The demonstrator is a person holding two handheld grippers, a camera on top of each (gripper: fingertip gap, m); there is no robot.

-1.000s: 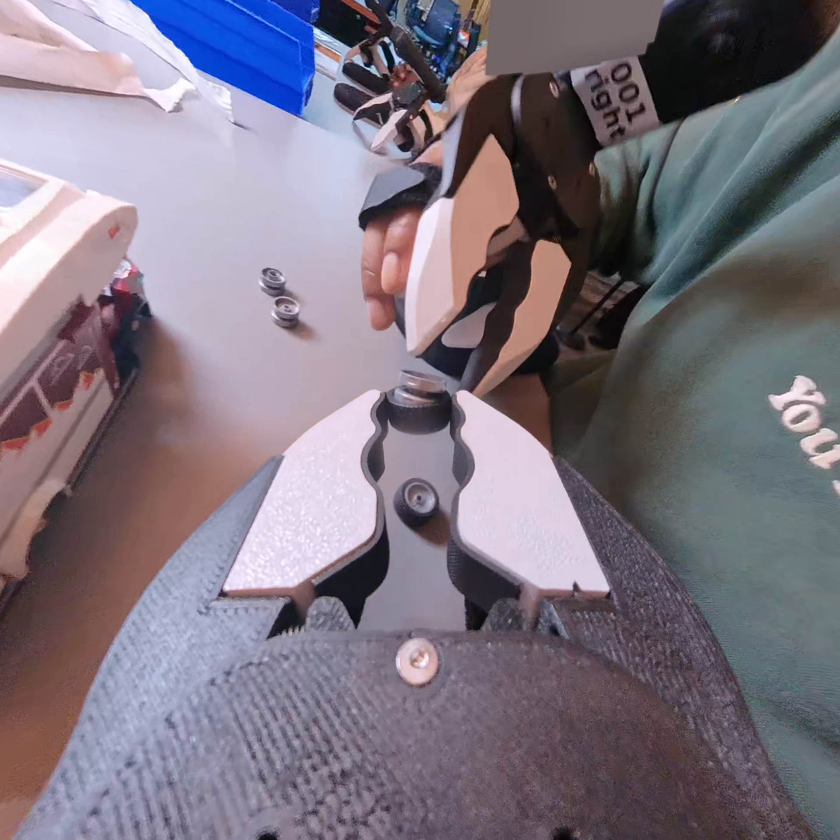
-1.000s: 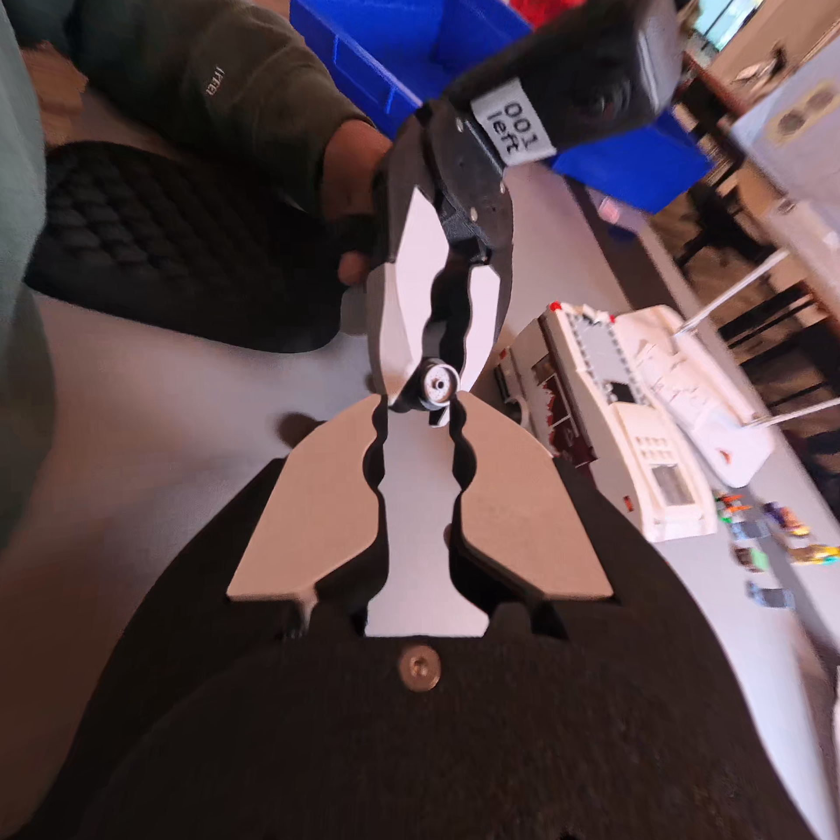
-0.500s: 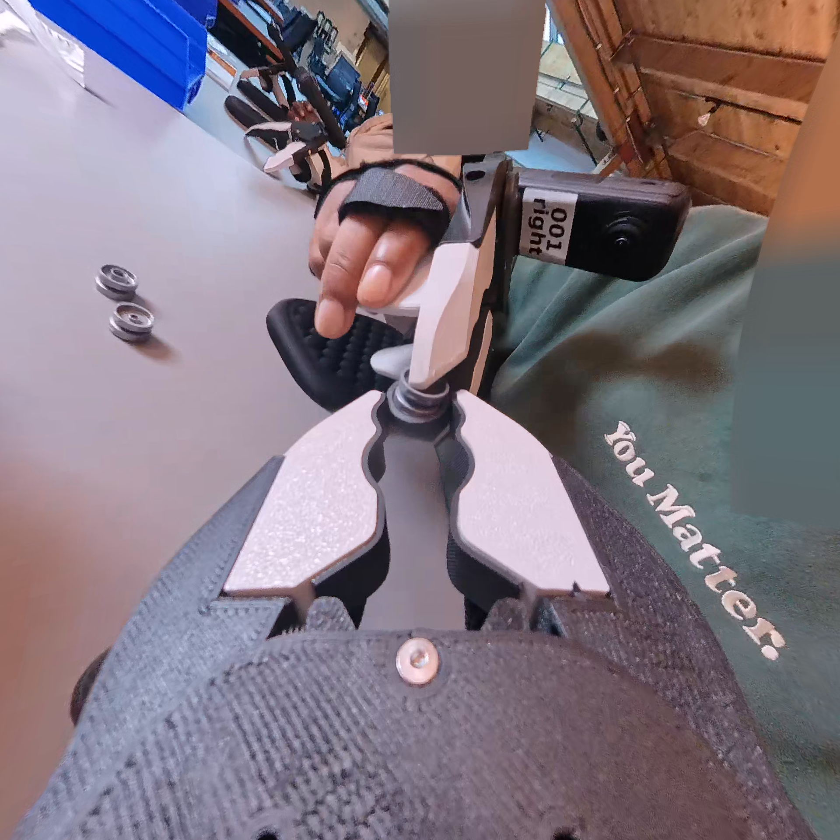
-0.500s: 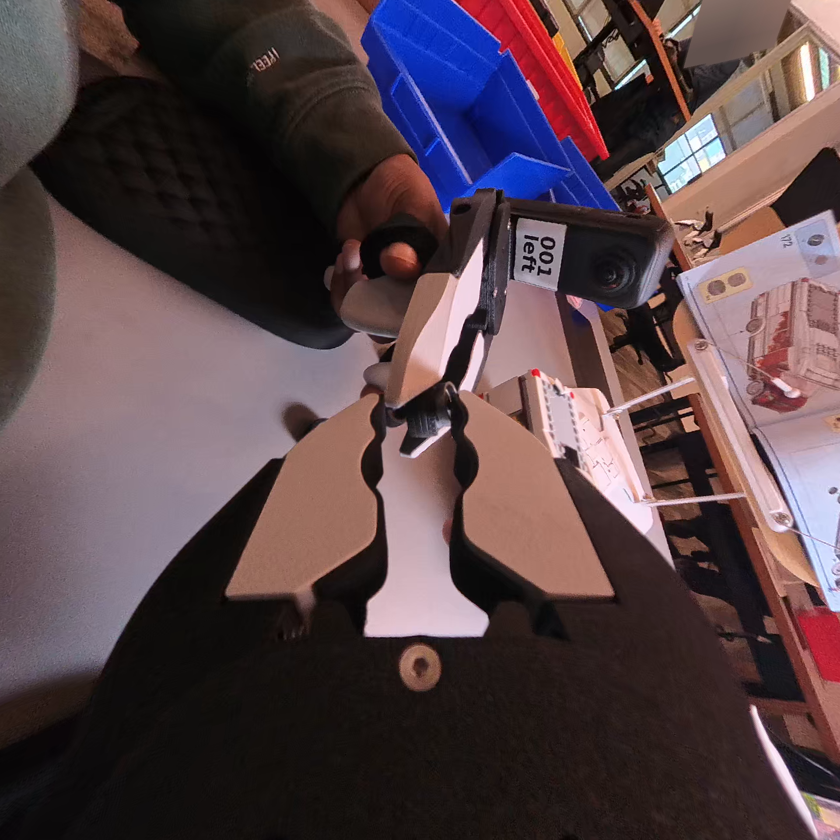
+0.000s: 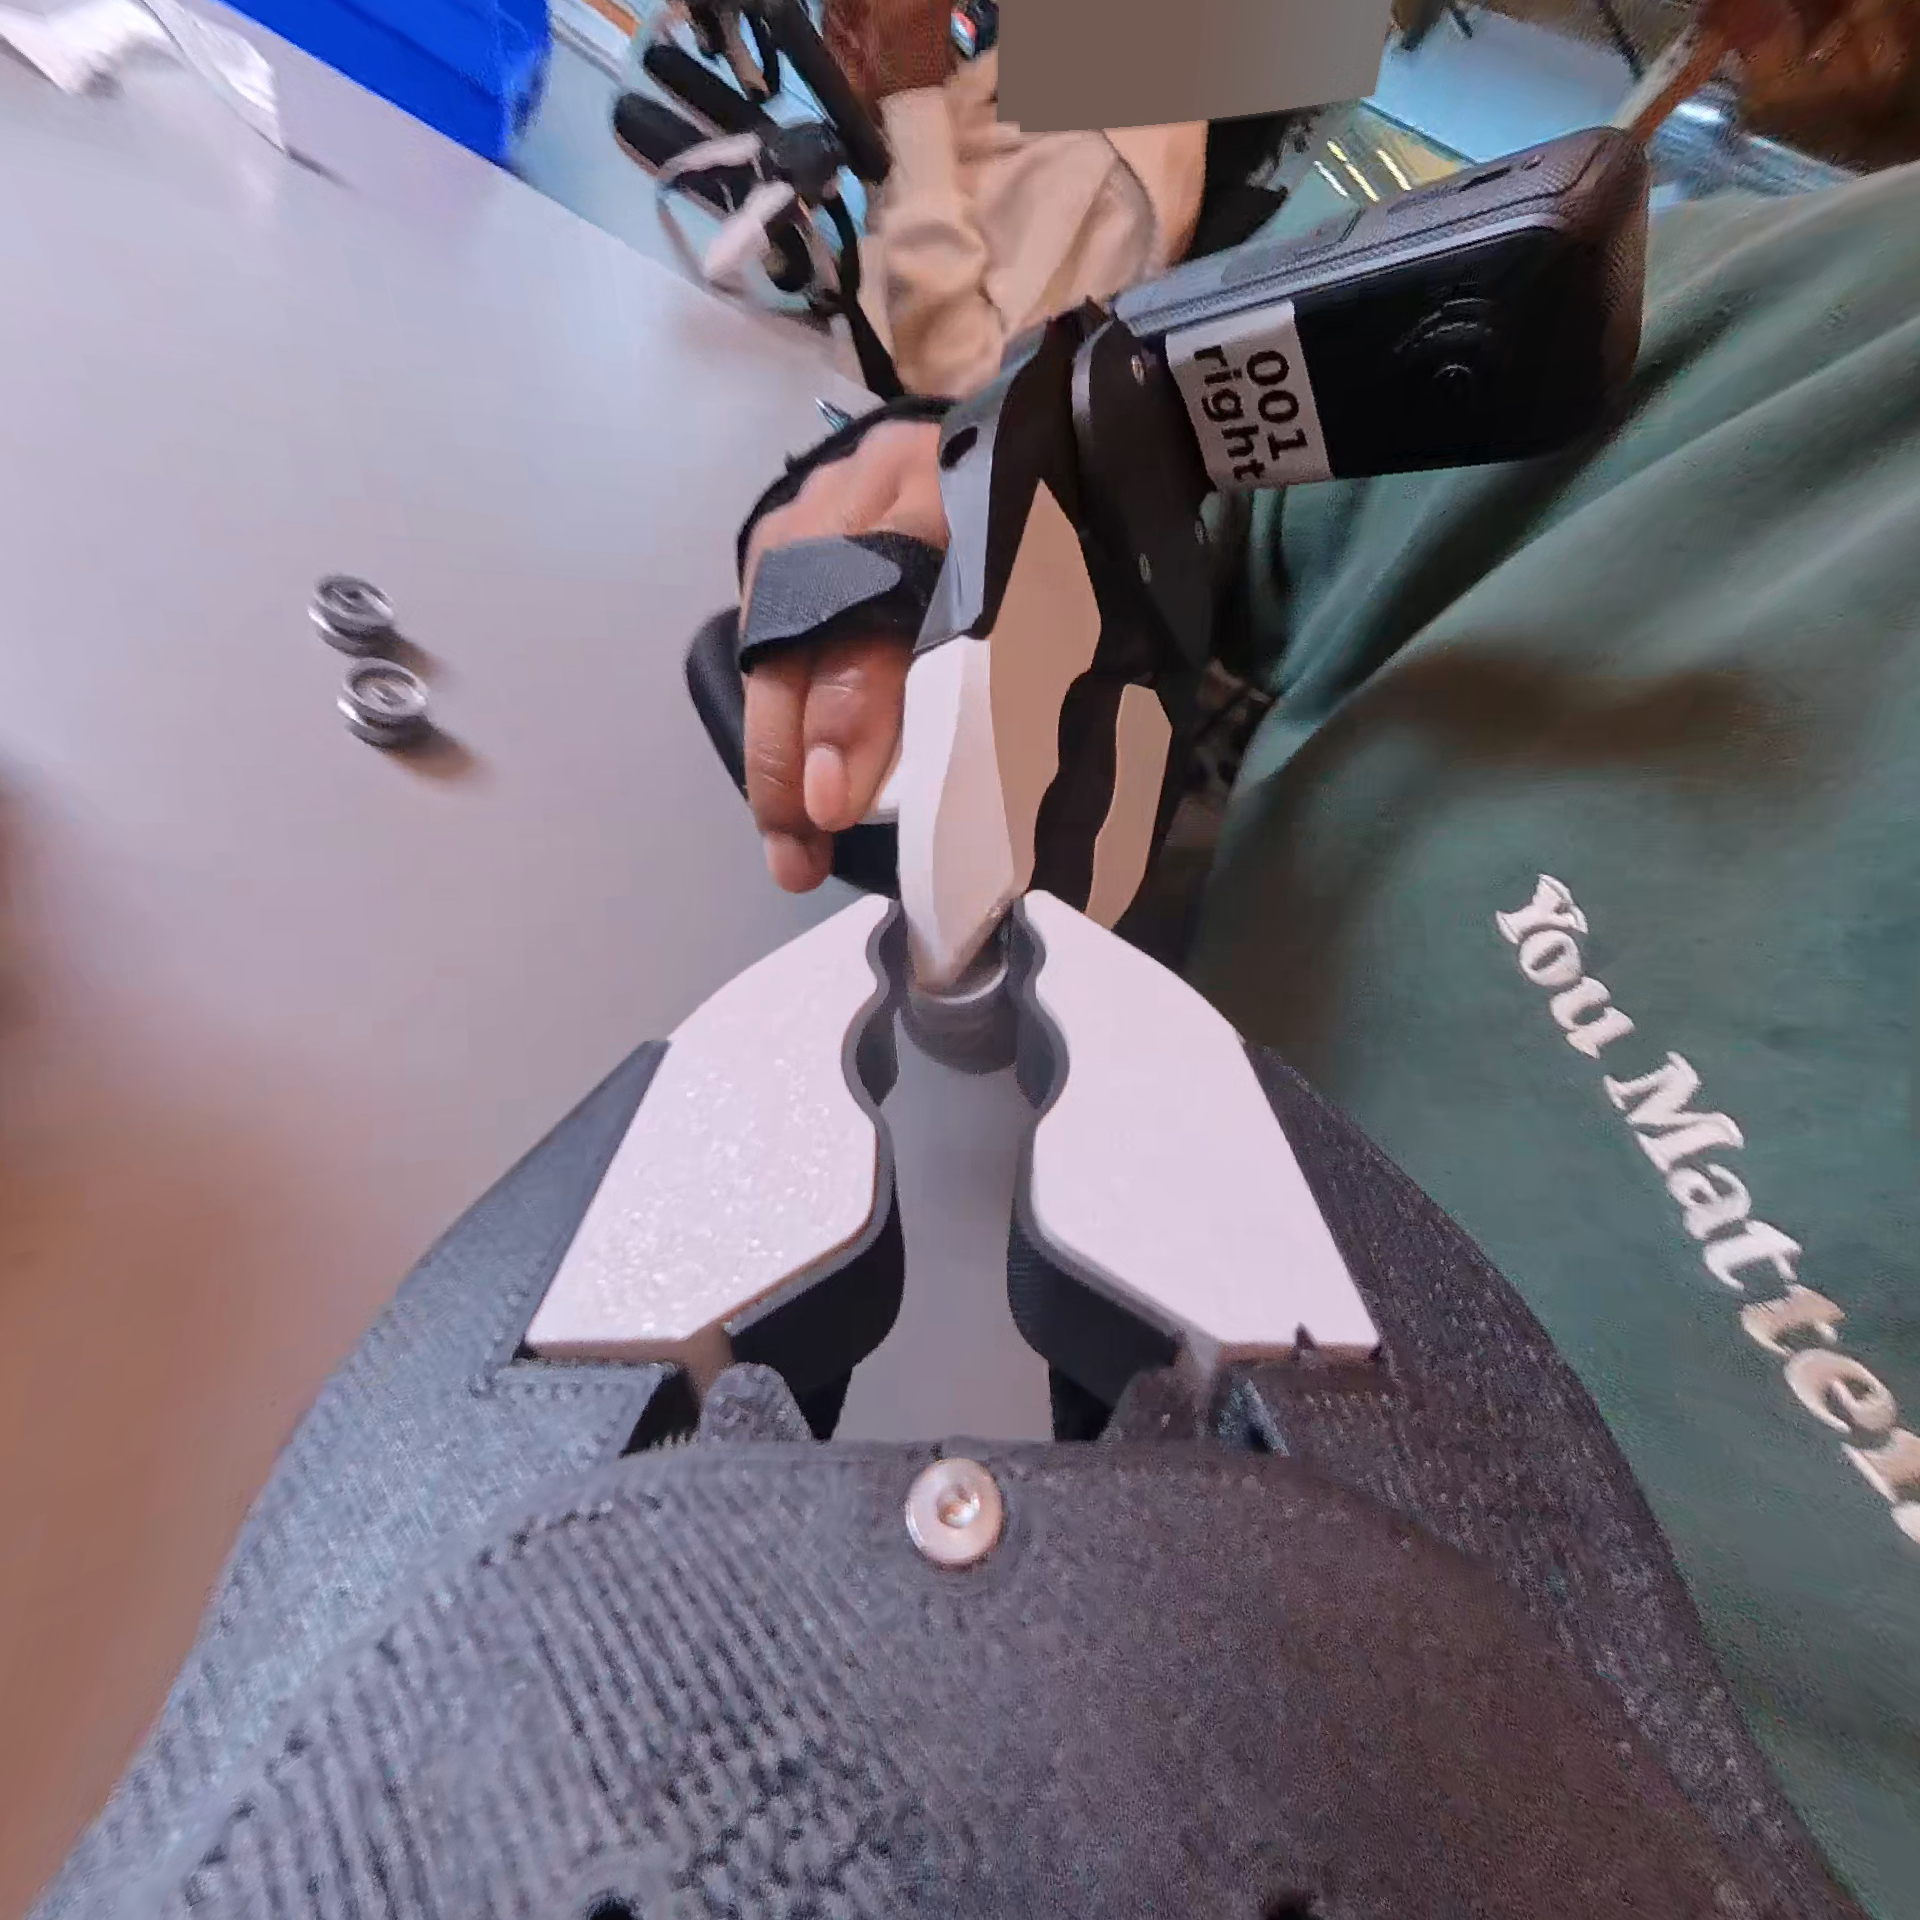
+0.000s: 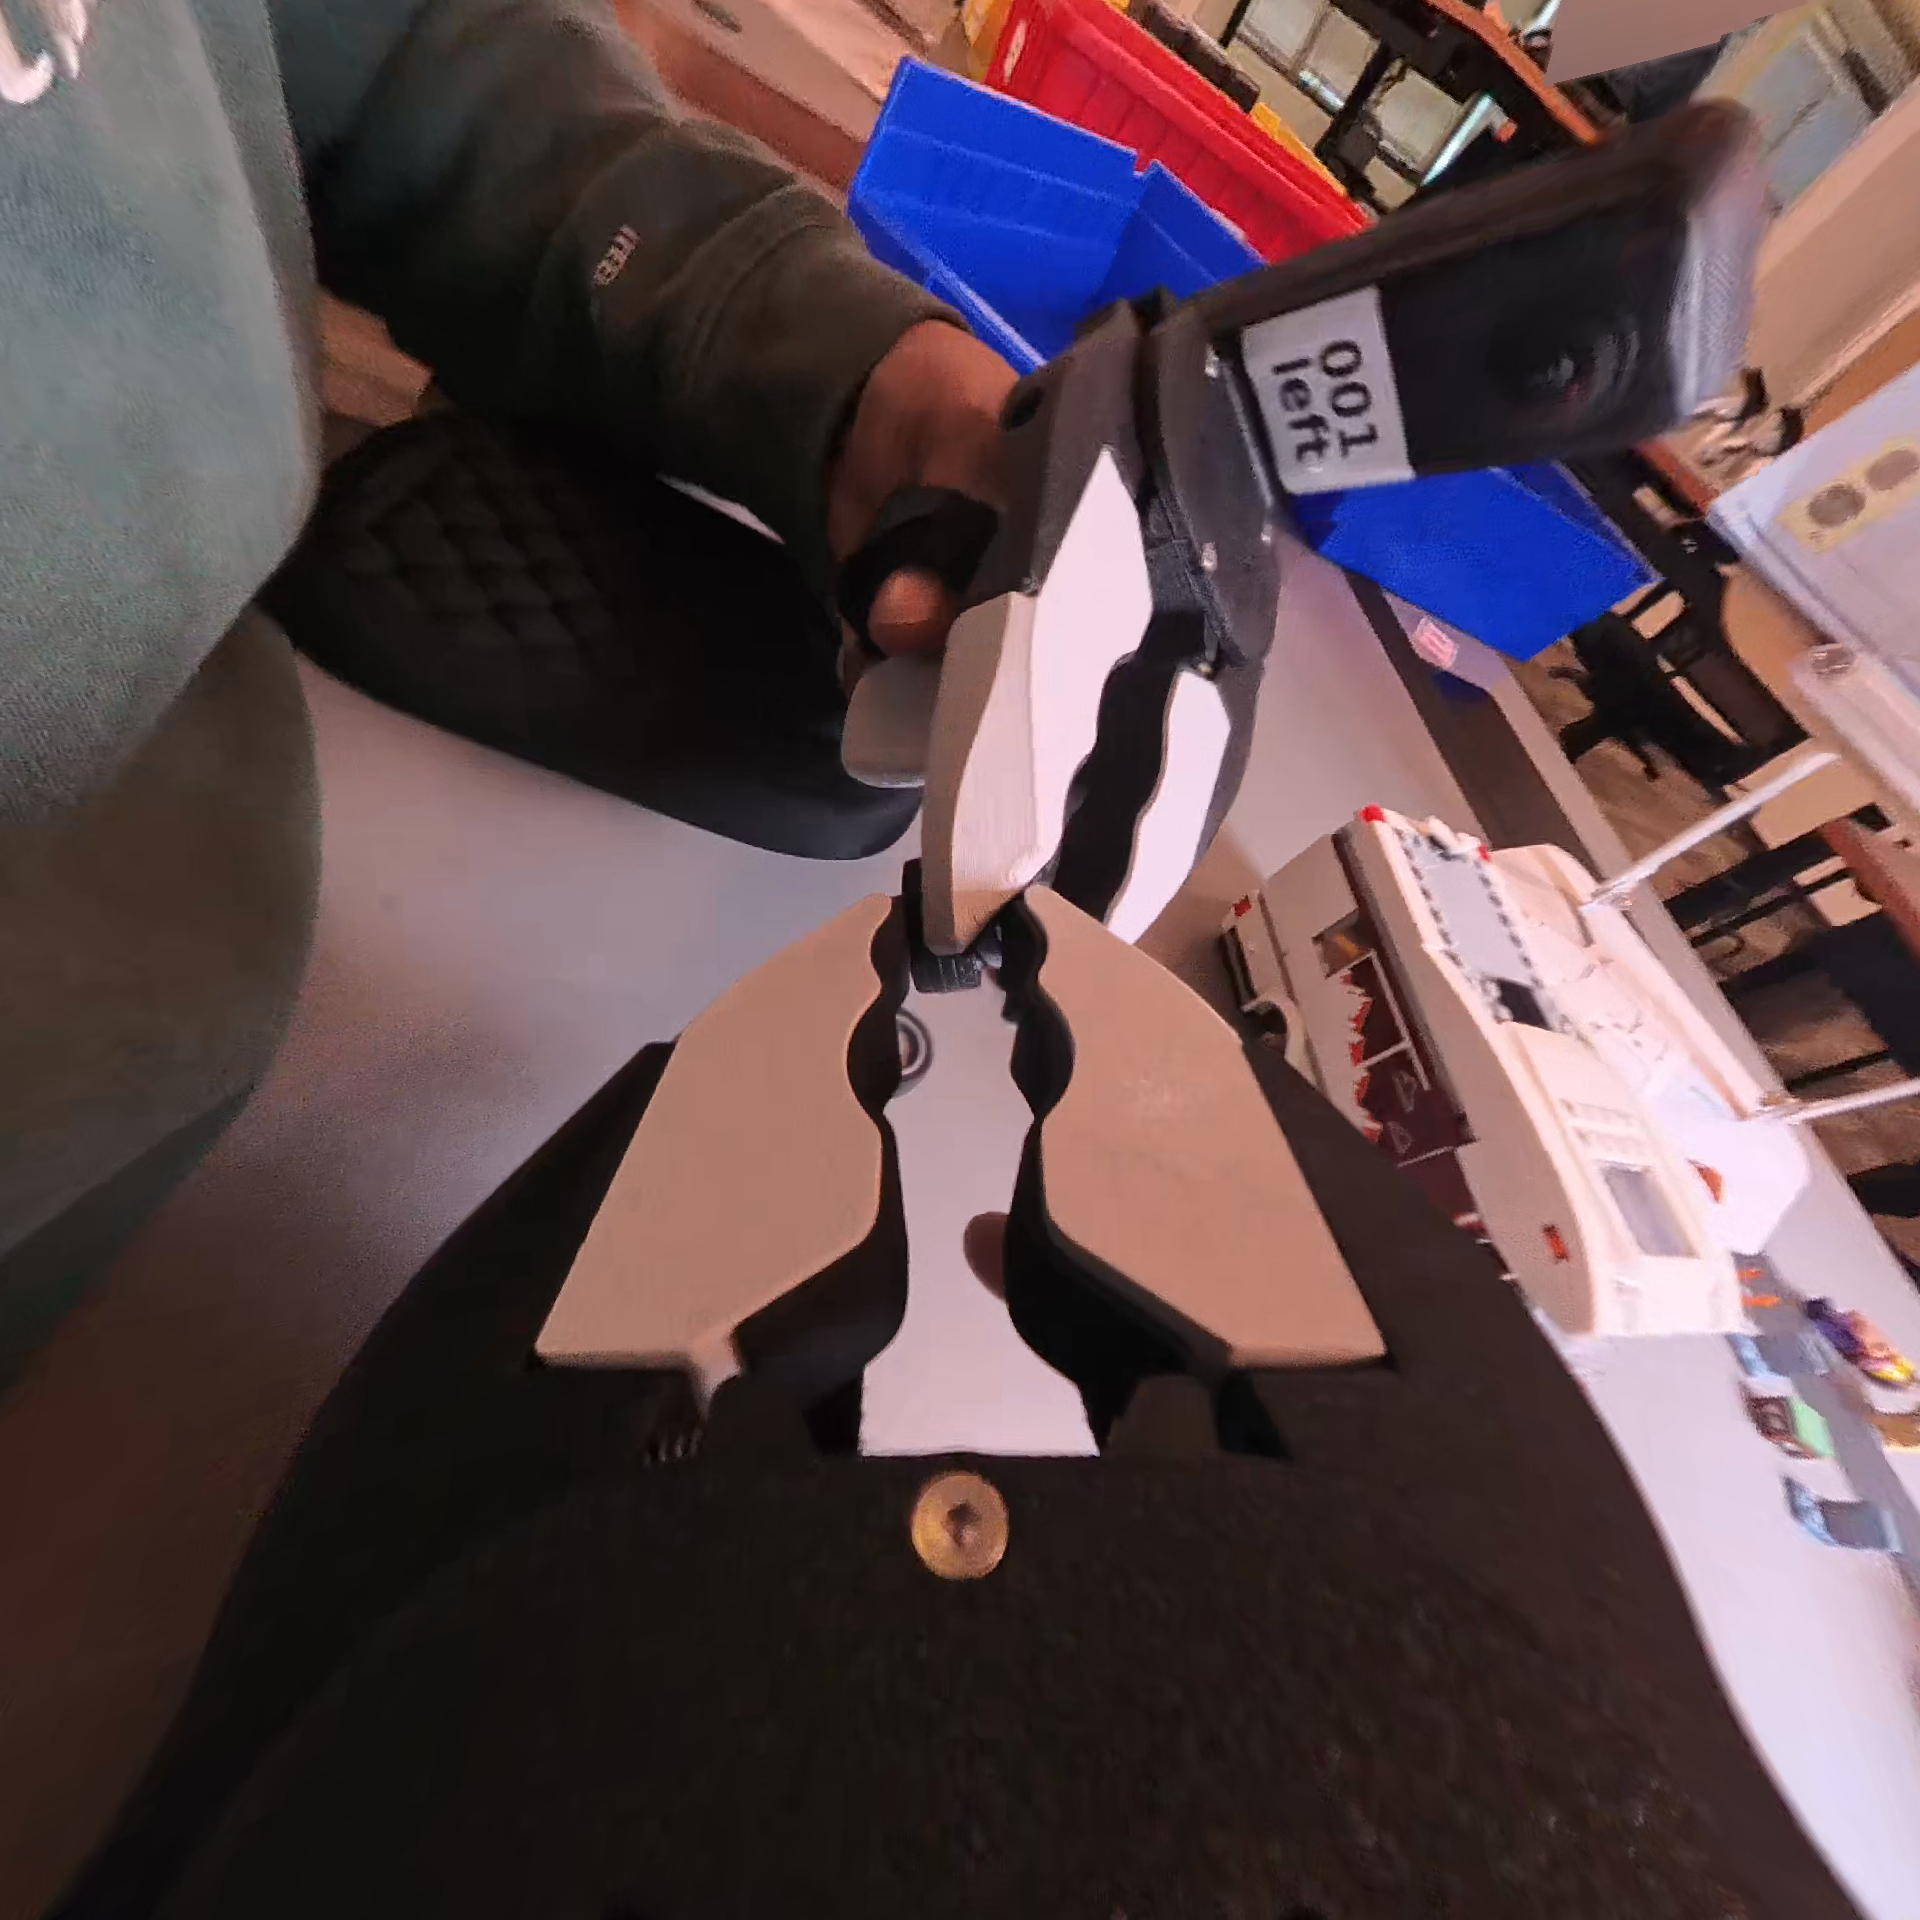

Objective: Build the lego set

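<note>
Small black rubber toy wheel with grey hub (image 5: 961,1023): pinched between both grippers' jaws.
Left gripper (image 5: 958,971): narrowly parted, clamping it.
Right gripper (image 6: 961,961): likewise, above grey bench (image 5: 436,436).

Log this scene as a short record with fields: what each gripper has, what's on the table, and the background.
Left gripper: fingers closed on a small dark wheel
Right gripper: fingers meet the same wheel, end on
Table: two loose grey wheels; white and red brick-built van
Background: blue bins, red bin
</note>
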